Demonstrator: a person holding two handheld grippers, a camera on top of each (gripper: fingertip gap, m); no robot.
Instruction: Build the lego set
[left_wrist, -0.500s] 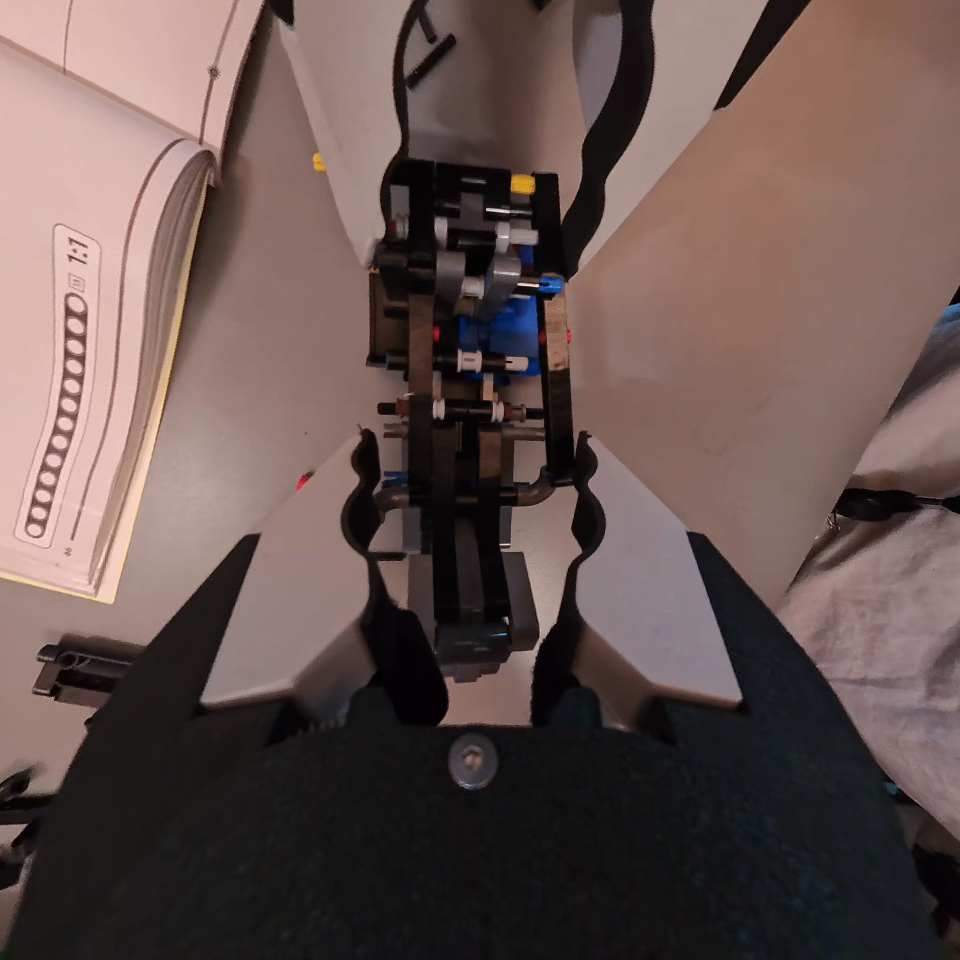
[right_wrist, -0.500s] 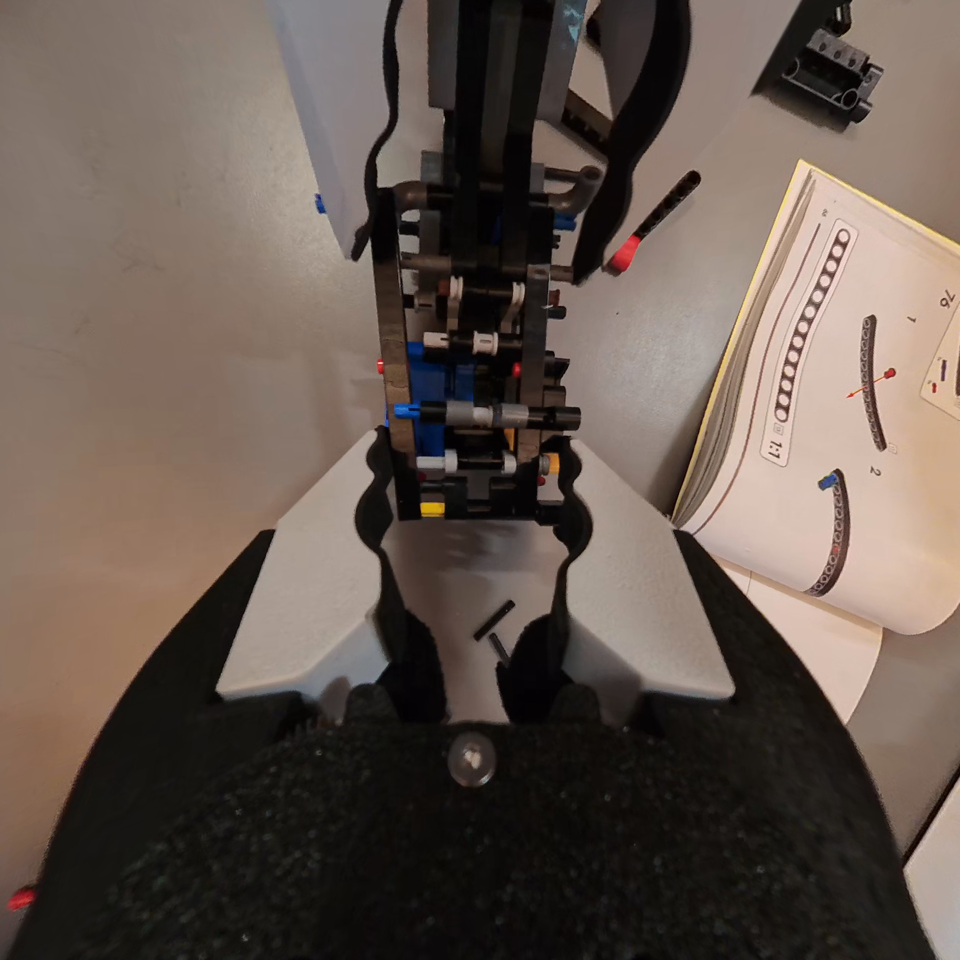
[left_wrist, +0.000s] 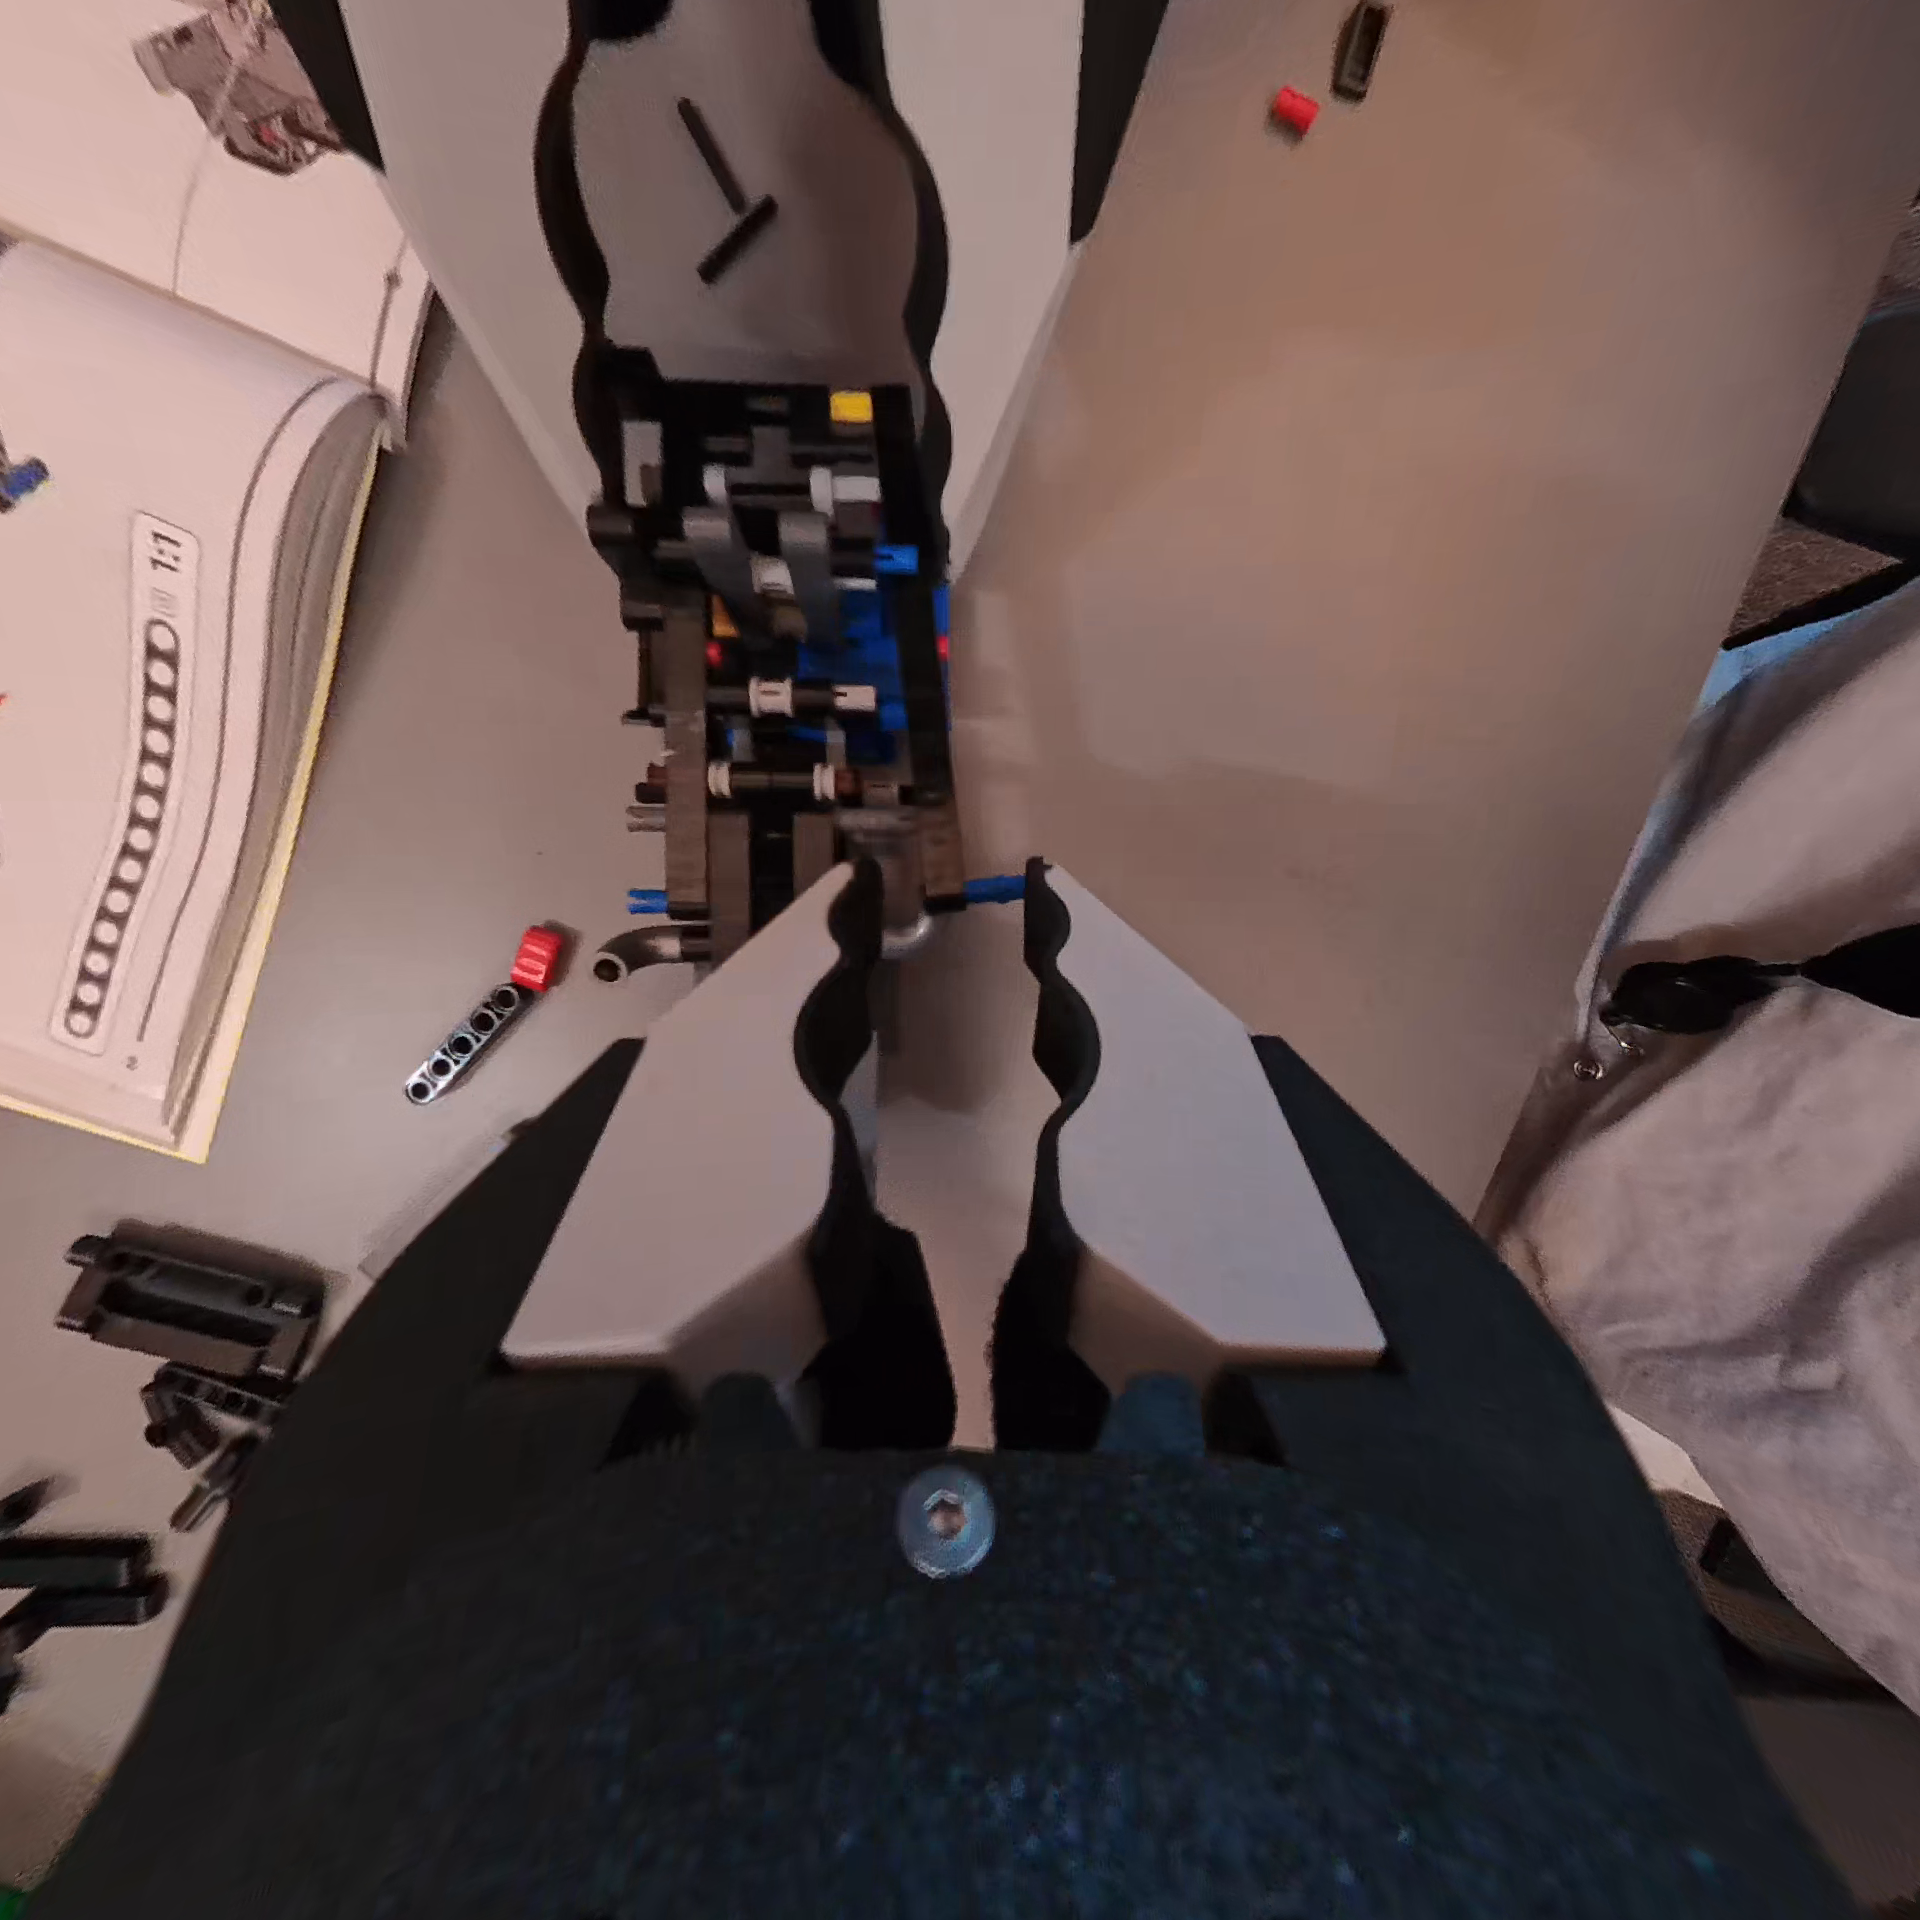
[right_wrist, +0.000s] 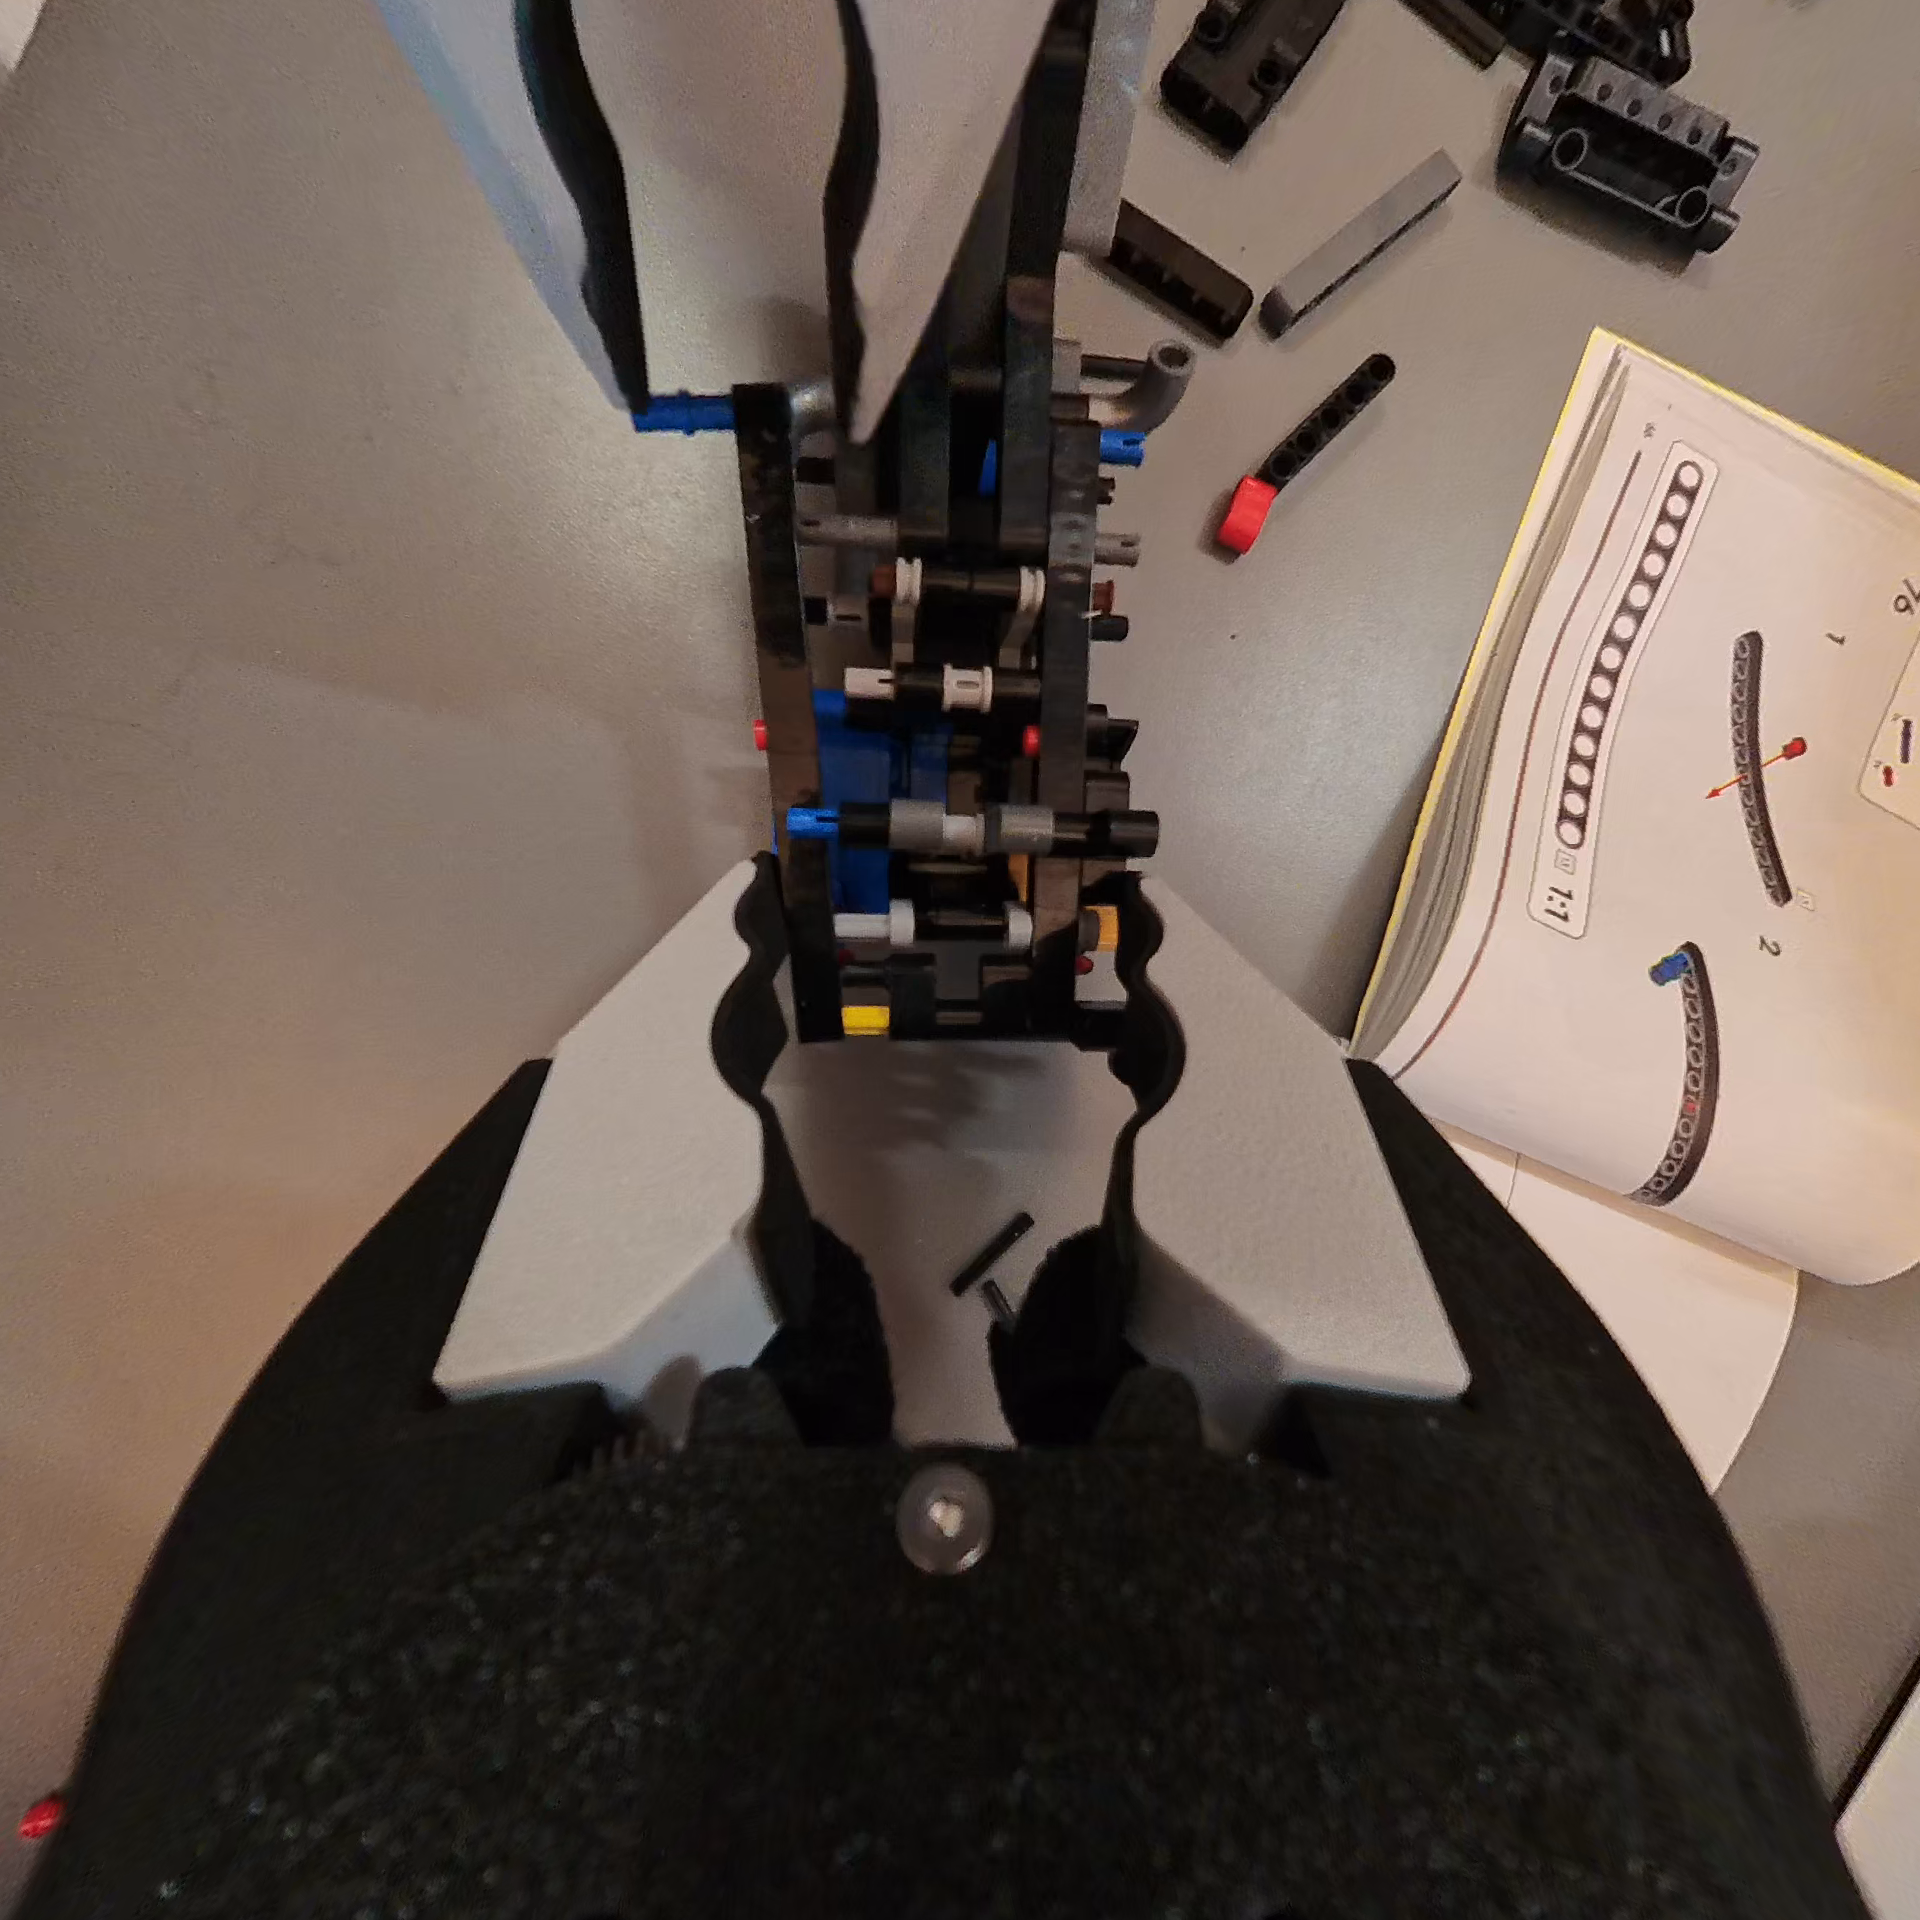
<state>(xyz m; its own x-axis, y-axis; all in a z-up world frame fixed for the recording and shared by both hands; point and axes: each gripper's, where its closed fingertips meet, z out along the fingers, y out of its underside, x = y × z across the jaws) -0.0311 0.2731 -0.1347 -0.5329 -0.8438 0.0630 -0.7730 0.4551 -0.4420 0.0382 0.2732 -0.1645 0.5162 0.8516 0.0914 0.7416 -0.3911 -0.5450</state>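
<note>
A grey counter (right_wrist: 312, 623) carries the half-built lego model (right_wrist: 935, 748), with an open instruction booklet (right_wrist: 1662, 831) beside it and loose black pieces (right_wrist: 1621, 135) beyond. The right tool (right_wrist: 945, 935) clamps the model's near end. The left tool (left_wrist: 945, 883) stands narrowly parted at the model's far end, holding nothing. Likely repositioning; next, fetching the black beam with red pin (right_wrist: 1309, 447) near the model.
</note>
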